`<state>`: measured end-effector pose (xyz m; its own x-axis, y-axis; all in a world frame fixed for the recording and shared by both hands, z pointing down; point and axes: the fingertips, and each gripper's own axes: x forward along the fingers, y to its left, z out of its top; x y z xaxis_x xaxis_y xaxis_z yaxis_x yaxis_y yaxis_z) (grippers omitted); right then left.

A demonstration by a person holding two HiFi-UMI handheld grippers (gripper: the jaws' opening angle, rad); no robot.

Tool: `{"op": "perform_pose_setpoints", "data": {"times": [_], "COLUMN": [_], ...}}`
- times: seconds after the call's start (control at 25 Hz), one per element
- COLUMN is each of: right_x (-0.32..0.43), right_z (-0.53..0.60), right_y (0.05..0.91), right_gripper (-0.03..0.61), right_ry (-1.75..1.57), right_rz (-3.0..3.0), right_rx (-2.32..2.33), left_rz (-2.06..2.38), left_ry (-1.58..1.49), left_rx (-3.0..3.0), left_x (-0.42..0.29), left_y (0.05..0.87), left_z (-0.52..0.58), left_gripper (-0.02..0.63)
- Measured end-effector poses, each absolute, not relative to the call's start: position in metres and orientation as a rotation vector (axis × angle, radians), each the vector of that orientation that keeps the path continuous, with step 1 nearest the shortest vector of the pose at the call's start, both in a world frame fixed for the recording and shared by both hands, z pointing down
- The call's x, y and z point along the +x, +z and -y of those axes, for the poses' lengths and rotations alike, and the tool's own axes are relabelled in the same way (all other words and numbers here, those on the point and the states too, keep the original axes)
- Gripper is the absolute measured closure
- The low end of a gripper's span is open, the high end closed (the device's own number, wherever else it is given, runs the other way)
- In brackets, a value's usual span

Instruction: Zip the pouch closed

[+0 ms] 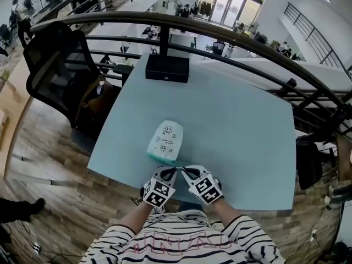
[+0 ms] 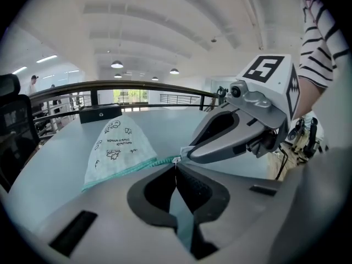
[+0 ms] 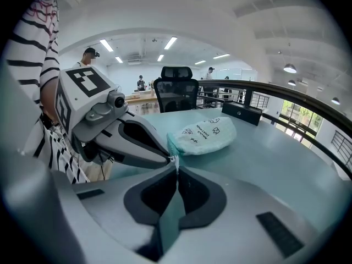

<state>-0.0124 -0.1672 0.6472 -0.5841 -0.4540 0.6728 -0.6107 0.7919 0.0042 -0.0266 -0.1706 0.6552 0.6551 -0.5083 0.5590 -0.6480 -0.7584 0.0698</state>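
Your pouch (image 1: 166, 141) lies flat on the pale blue table (image 1: 242, 120), toward its 6 o'clock edge in the head view. Your left gripper (image 1: 174, 171) and right gripper (image 1: 185, 171) meet tip to tip at the pouch's 5 o'clock corner, where the green zip (image 2: 144, 165) ends. Both pairs of jaws are pressed together there. What they pinch is too small to tell.

One pouch (image 1: 166, 141); two grippers, left gripper (image 1: 176, 170) and right gripper (image 1: 183, 170); one table (image 1: 242, 136); one black box (image 1: 167, 68)
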Motion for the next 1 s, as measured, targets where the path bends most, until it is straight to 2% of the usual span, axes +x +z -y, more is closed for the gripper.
{"op": "perform_pose_setpoints", "data": {"times": [1.0], "right_x": [0.022], "right_z": [0.182], "right_y": [0.642], "right_gripper": [0.545], "right_ry": [0.301], "right_rz": [2.249], "right_rx": [0.918], "left_rz": [1.226], "left_ry": [0.767], "left_rx": [2.377], "left_x": [-0.102], "left_y": [0.664], "left_z": [0.221], "left_gripper": [0.588]}}
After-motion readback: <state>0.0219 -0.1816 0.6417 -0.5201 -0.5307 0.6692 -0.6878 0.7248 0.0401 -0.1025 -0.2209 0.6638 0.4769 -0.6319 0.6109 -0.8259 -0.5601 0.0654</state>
